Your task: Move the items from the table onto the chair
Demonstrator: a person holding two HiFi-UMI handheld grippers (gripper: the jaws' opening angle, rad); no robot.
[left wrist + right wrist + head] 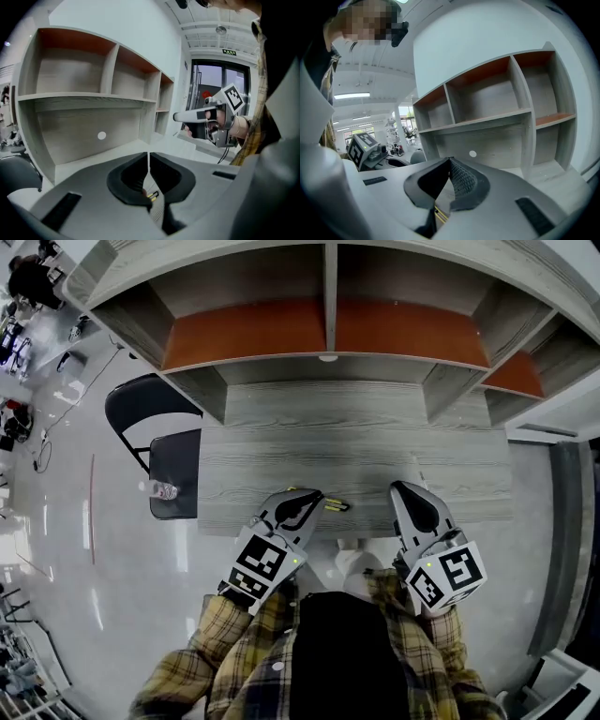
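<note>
Two grippers hang over the near edge of the table (356, 442), one on each side of the person's body, both pointing towards the shelf unit (328, 334) at the back of the desk. The left gripper (316, 493) has its jaws brought fully together; its own view shows the two dark pads meeting along a thin line with nothing between them. The right gripper (398, 487) is likewise closed tight and empty, its ribbed pad pressed against the other.

A small, thin yellow and black item (335, 505) lies flat on the table by the front edge, just beside the left gripper's tip. Whether the tip touches it cannot be told. It is too small to identify. In the left gripper view it shows below the closed jaws, not in them.

The chair (173, 470) stands at the table's left end, and a clear bottle (164, 490) lies on its dark seat. Its label is too small to read.

Each gripper carries a cube (258, 563) printed with black and white square markers, which bear no letters. In the left gripper view a green sign (229, 52) hangs above a doorway. Its writing is too blurred to make out. No other writing is legible.
</note>
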